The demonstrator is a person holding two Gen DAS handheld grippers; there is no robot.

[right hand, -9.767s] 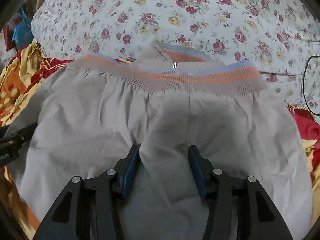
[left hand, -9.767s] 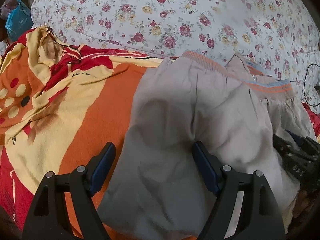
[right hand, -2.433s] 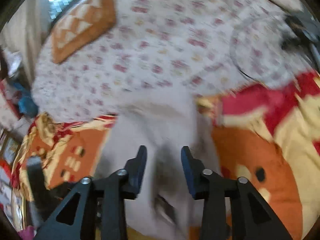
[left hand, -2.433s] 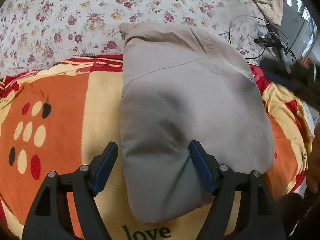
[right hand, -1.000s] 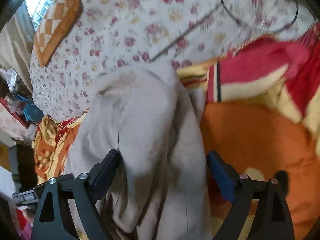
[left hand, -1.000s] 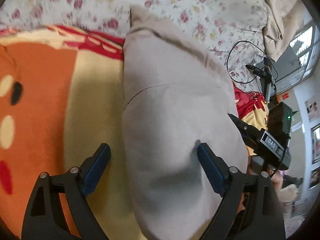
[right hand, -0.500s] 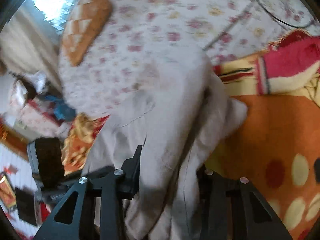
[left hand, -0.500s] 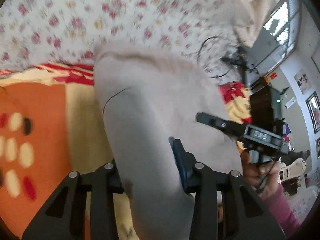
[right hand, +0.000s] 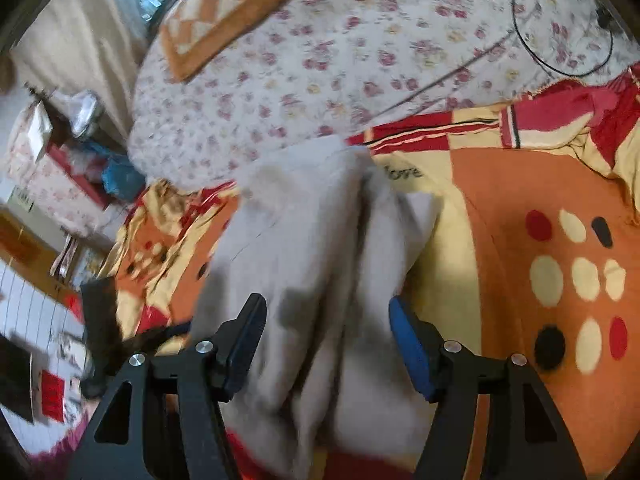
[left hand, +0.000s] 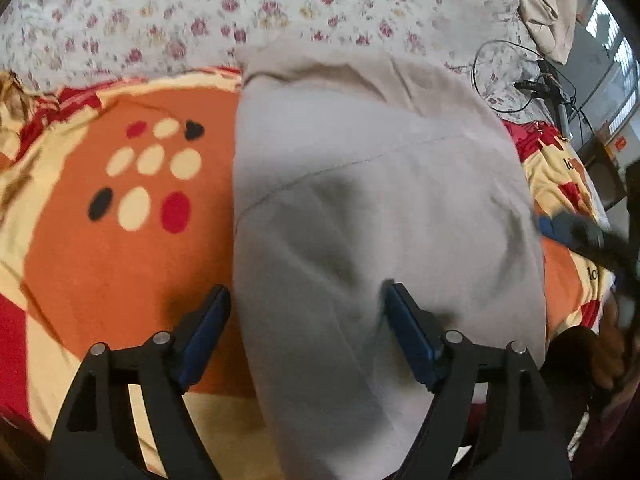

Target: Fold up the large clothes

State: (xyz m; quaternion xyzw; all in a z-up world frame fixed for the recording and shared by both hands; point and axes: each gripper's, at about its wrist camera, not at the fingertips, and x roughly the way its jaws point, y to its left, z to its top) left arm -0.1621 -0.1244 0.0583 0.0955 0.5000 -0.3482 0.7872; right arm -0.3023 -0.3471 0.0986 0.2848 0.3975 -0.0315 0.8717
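The folded beige garment [left hand: 372,208] lies as a thick stack on the orange, yellow and red blanket [left hand: 104,264]. My left gripper [left hand: 306,318] is open, its blue pads astride the stack's near left edge. In the right wrist view the garment [right hand: 312,248] shows its layered side, and my right gripper [right hand: 326,330] is open around its near end. The right gripper also shows blurred at the right edge of the left wrist view [left hand: 580,236].
A floral sheet [left hand: 248,12] covers the far bed. A black cable loop [left hand: 508,80] and plug lie far right. An orange checked cushion [right hand: 224,12] sits far back. Cluttered shelves and bags [right hand: 80,160] stand at the left.
Both grippers were shut on the garment half a second ago and have opened. The stack has settled flat on the blanket.
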